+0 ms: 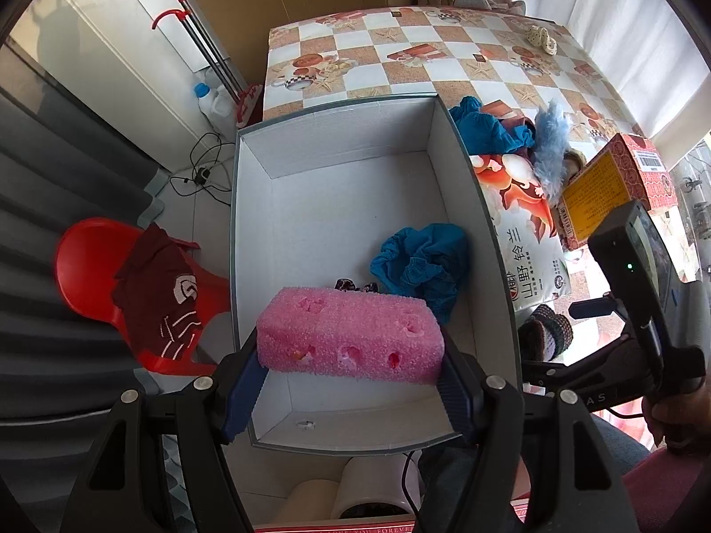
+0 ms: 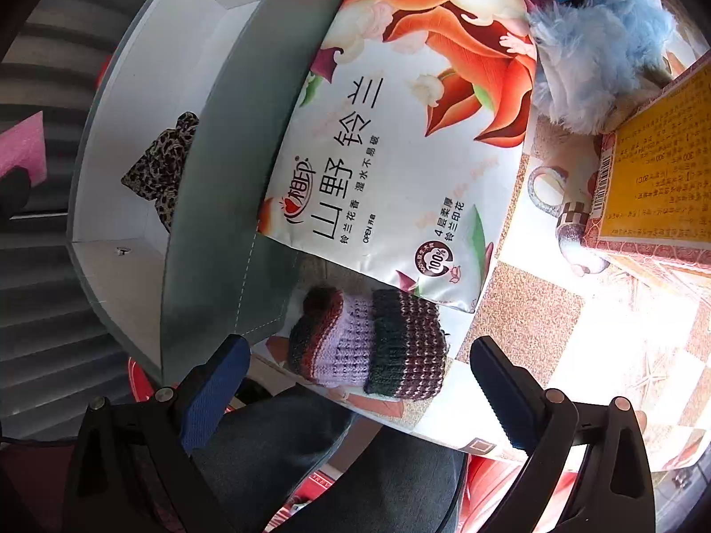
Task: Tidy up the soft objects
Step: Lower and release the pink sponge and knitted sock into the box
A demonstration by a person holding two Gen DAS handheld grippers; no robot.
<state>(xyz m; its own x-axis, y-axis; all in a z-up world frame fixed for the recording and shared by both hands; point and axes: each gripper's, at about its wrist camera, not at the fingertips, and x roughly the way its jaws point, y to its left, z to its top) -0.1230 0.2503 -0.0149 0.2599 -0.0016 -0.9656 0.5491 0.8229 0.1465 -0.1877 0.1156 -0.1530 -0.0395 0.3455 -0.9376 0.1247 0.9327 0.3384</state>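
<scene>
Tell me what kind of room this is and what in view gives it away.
Most likely a lived-in home, perhaps a kitchen or utility corner. A patterned oilcloth-covered table stands by curtains, a mop leans on a white cabinet with detergent jugs below, and a red plastic chair holds clothing.

I count one box (image 1: 471,186), one pink sponge (image 1: 351,333), two blue cloths (image 1: 422,262) (image 1: 489,126), one tissue pack (image 2: 400,142), one knitted sock (image 2: 369,346), one carton (image 1: 617,191).
</scene>
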